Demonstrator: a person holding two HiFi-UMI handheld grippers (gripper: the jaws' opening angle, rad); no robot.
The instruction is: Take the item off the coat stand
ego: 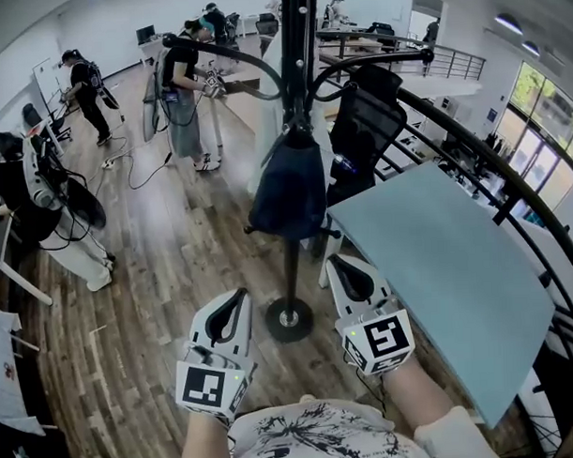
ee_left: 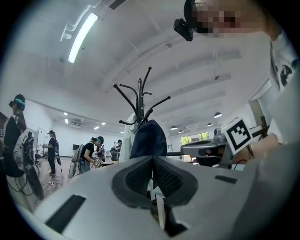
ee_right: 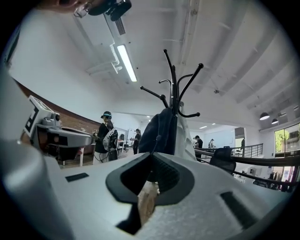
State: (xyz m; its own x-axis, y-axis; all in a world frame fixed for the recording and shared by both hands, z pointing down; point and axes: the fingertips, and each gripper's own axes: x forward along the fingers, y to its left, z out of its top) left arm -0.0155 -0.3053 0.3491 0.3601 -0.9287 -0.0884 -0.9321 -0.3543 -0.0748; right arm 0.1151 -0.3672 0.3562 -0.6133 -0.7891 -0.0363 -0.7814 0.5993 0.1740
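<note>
A black coat stand (ego: 291, 261) rises from a round base on the wooden floor straight ahead. A dark navy bag (ego: 290, 190) hangs from one of its hooks, with a white garment (ego: 272, 69) behind it. My left gripper (ego: 238, 298) is low and to the left of the base, shut and empty. My right gripper (ego: 343, 265) is to the right of the base, also shut and empty. Both are well short of the bag. The bag (ee_left: 149, 138) and the hooks show over the left gripper's (ee_left: 152, 160) closed jaws. The right gripper view has the bag (ee_right: 161, 131) above its gripper (ee_right: 151, 157).
A light blue table (ego: 447, 265) stands close on the right, with a black office chair (ego: 367, 127) behind it and a curved black railing (ego: 510, 169) beyond. Several people (ego: 183, 91) with equipment work at the left and back. Cables lie on the floor at the left.
</note>
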